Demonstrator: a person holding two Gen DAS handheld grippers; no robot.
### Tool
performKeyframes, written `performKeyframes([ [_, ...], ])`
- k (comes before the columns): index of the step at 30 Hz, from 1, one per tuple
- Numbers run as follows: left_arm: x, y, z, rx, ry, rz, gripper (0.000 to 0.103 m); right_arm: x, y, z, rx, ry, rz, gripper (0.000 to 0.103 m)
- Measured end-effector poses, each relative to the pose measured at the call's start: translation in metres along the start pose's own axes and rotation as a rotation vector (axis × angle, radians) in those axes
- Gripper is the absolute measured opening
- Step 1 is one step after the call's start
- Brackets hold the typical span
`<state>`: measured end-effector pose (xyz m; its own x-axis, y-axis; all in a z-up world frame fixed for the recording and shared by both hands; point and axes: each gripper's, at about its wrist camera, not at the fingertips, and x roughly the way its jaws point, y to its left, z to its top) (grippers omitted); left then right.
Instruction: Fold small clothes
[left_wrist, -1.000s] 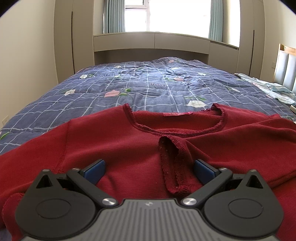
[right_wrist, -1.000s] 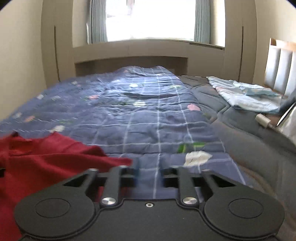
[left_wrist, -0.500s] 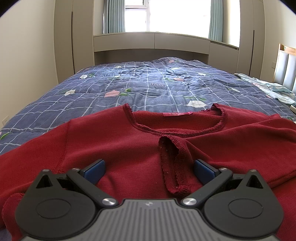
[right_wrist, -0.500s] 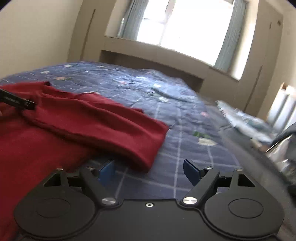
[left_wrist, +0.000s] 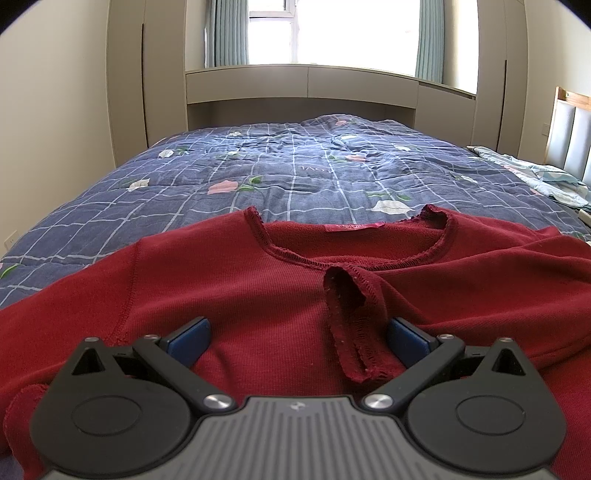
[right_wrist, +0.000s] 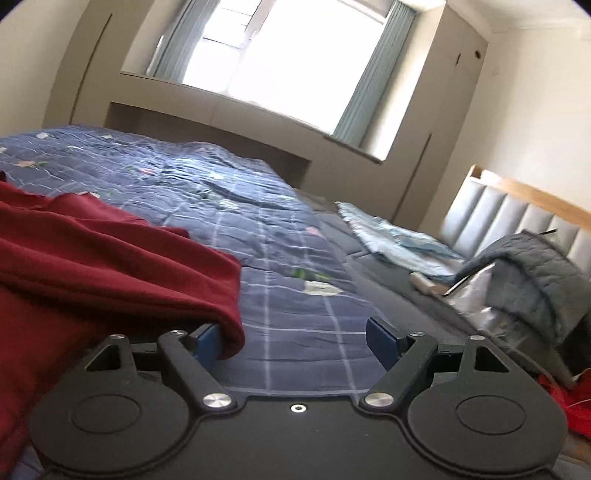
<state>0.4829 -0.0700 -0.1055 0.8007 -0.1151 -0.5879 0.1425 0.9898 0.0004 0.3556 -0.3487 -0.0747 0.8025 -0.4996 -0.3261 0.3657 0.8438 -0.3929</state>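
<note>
Lying spread across the near end of the bed (left_wrist: 295, 177), filling the lower half of the left-wrist frame: a red knit top (left_wrist: 229, 295), likely soft, light and floppy, sagging wherever unsupported, so probably best pinched at a doubled edge such as the sleeve fold or hem rather than mid-panel. Resting just ahead of the left claw (left_wrist: 295, 338), jaws spread wide and pinching nothing, with the turned-over placket strip lying between the pads. Bulging at lower left of the right-wrist frame, the sleeve fold (right_wrist: 207, 291) touching the near pad of the right claw (right_wrist: 295, 338), jaws spread, nothing gripped.
</note>
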Motion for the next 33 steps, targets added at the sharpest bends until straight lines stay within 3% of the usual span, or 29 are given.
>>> performKeyframes([
  [5, 0.0, 0.0, 0.0, 0.001, 0.0, 0.001, 0.103, 0.011, 0.008, -0.005, -0.048, 0.076, 0.018, 0.083],
  [9, -0.004, 0.002, 0.003, -0.011, 0.017, -0.015, 0.103, 0.007, -0.004, -0.002, -0.006, 0.097, 0.1, 0.098],
  [11, -0.016, 0.005, 0.006, -0.026, 0.034, -0.02, 0.103, -0.003, -0.012, -0.003, 0.013, 0.102, 0.155, 0.102],
  [18, -0.095, 0.037, -0.012, -0.195, 0.06, -0.057, 0.103, -0.054, -0.025, -0.008, 0.078, 0.103, 0.296, 0.102],
  [21, -0.13, 0.066, -0.028, -0.289, 0.065, -0.006, 0.103, -0.077, -0.019, -0.004, 0.115, 0.084, 0.393, 0.102],
  [27, -0.177, 0.16, -0.056, -0.508, 0.085, 0.133, 0.103, -0.118, 0.012, 0.01, 0.142, 0.047, 0.577, 0.102],
  [30, -0.191, 0.208, -0.073, -0.698, 0.078, 0.207, 0.103, -0.133, 0.033, 0.013, 0.172, 0.063, 0.673, 0.102],
  [33, -0.207, 0.245, -0.09, -0.899, 0.01, 0.241, 0.103, -0.146, 0.055, 0.013, 0.172, 0.085, 0.73, 0.102],
])
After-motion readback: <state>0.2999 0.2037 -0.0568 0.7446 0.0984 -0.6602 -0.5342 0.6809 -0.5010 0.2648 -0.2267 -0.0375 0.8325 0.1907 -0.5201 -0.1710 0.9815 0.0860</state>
